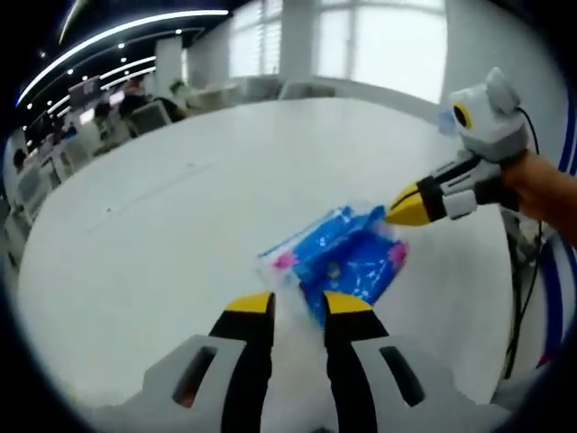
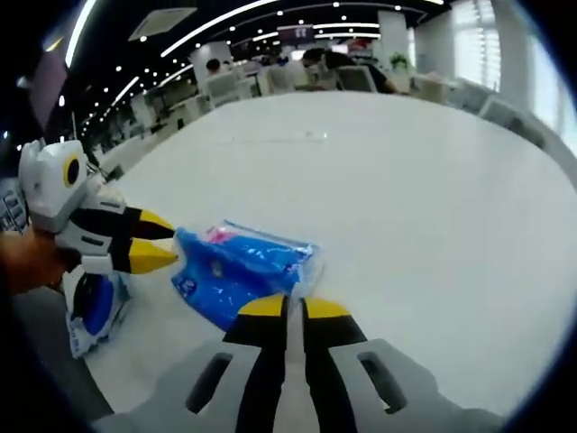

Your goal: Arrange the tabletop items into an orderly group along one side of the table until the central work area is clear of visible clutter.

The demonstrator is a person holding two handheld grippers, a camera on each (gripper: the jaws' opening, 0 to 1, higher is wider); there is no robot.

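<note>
In the left gripper view, the left gripper (image 1: 297,305) is seen with jaws slightly apart, the blue packet (image 1: 347,254) lying just beyond at one o'clock on the white surface (image 1: 180,207). In the right gripper view, the right gripper (image 2: 294,308) appears pressed together at the packet's near edge, with a second blue packet (image 2: 93,311) seen at nine o'clock.

Crinkled blue packet (image 1: 347,257) flat on white table (image 1: 180,207)

A white table (image 1: 180,207) carries 1 blue plastic packet (image 1: 347,257), another at its edge (image 2: 93,311).

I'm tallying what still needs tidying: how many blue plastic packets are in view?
2. One blue packet lies on the white table between both grippers' tips; a second packet sits at the table's edge behind the left gripper, partly hidden.
</note>
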